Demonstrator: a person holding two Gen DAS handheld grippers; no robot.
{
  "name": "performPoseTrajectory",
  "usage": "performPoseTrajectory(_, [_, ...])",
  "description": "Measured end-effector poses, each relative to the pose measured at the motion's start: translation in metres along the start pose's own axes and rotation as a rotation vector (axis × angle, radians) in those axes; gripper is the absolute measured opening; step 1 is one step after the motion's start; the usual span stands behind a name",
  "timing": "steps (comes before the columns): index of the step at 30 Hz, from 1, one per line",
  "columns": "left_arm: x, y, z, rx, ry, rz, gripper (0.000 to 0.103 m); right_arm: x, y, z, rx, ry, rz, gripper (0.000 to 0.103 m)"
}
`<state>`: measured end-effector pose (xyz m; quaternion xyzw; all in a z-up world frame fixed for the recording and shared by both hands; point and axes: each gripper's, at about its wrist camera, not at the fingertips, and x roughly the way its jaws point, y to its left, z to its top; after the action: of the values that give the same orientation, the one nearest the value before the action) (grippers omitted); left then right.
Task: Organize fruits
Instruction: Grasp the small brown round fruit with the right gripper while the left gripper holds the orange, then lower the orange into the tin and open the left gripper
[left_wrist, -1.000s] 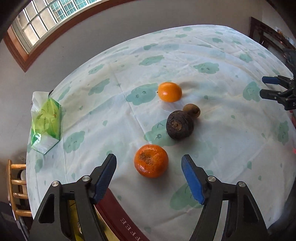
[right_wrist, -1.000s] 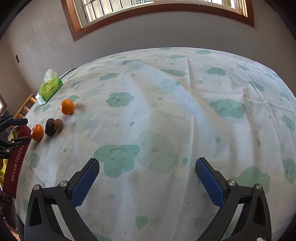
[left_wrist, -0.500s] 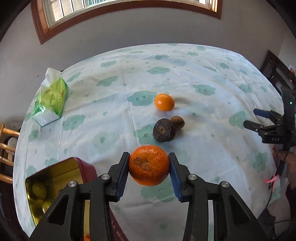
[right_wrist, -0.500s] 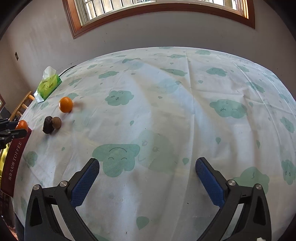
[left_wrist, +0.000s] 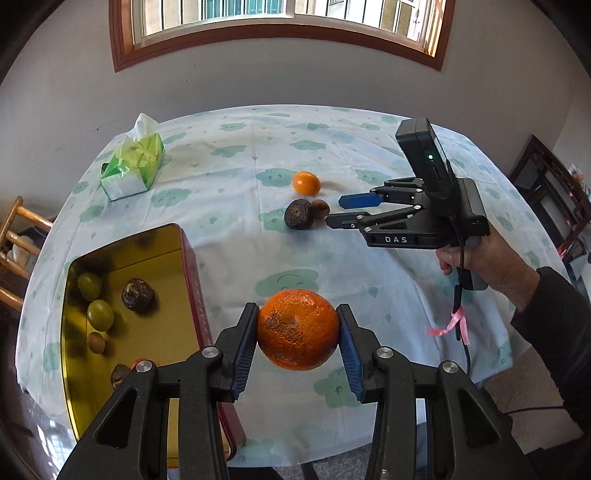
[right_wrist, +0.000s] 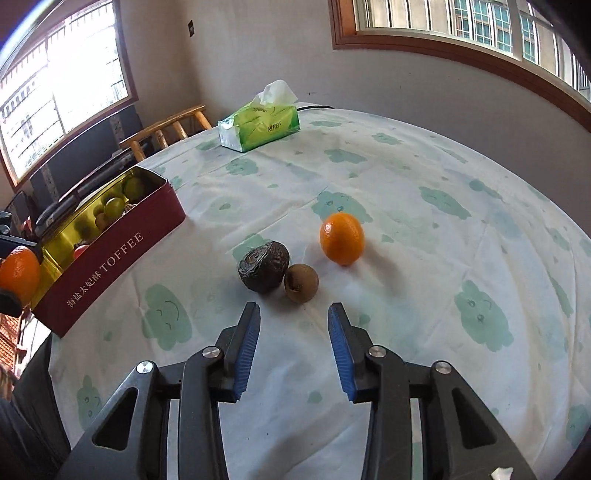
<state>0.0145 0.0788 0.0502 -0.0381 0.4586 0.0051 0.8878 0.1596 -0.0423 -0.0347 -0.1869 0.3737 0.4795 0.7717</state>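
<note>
My left gripper (left_wrist: 297, 334) is shut on a large blemished orange (left_wrist: 297, 328), held above the table, right of the red toffee tin (left_wrist: 192, 273). The tin holds several fruits: green ones (left_wrist: 99, 314) and dark ones (left_wrist: 137, 295). On the cloth lie a dark wrinkled fruit (right_wrist: 264, 266), a small brown kiwi-like fruit (right_wrist: 301, 283) touching it, and a smaller orange (right_wrist: 342, 238). My right gripper (right_wrist: 293, 321) is open, low over the table, just short of the dark fruit and the brown fruit. It also shows in the left wrist view (left_wrist: 334, 211).
A green tissue pack (left_wrist: 133, 167) lies at the table's far left corner. A wooden chair (right_wrist: 166, 129) stands beyond the table's left edge. The table's near edge (left_wrist: 332, 443) runs under my left gripper. The wall with windows is behind the table.
My left gripper closed on the large orange and lifted it back toward the tin. My right gripper swung left across the table to the dark fruit and brown fruit, its jaws narrower.
</note>
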Motion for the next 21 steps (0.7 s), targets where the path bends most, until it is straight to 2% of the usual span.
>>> performPoseTrajectory(4, [-0.007,0.000,-0.002,0.013,-0.019,0.011,0.043,0.015,0.001,0.012,-0.032,0.014,-0.020,0.036])
performPoseTrajectory(8, [-0.005,0.001,-0.001,0.014,-0.020,0.001,0.043,0.029,-0.001,0.018,-0.034,0.043,0.016,0.035])
performPoseTrajectory(10, [-0.002,0.002,-0.001,0.001,-0.019,0.001,0.043,0.031,-0.001,0.016,-0.028,0.050,0.027,0.031])
performPoseTrajectory(11, [-0.002,0.003,-0.001,-0.009,-0.018,-0.003,0.043,0.029,-0.002,0.016,-0.012,0.053,0.033,0.023])
performPoseTrajectory(17, [-0.009,0.013,-0.009,-0.068,-0.038,-0.001,0.043,-0.024,0.004,-0.016,0.088,-0.018,-0.015,0.023])
performPoseTrajectory(21, [-0.021,0.021,-0.019,-0.111,-0.061,0.023,0.043,-0.062,-0.001,-0.055,0.165,-0.041,-0.124,0.023])
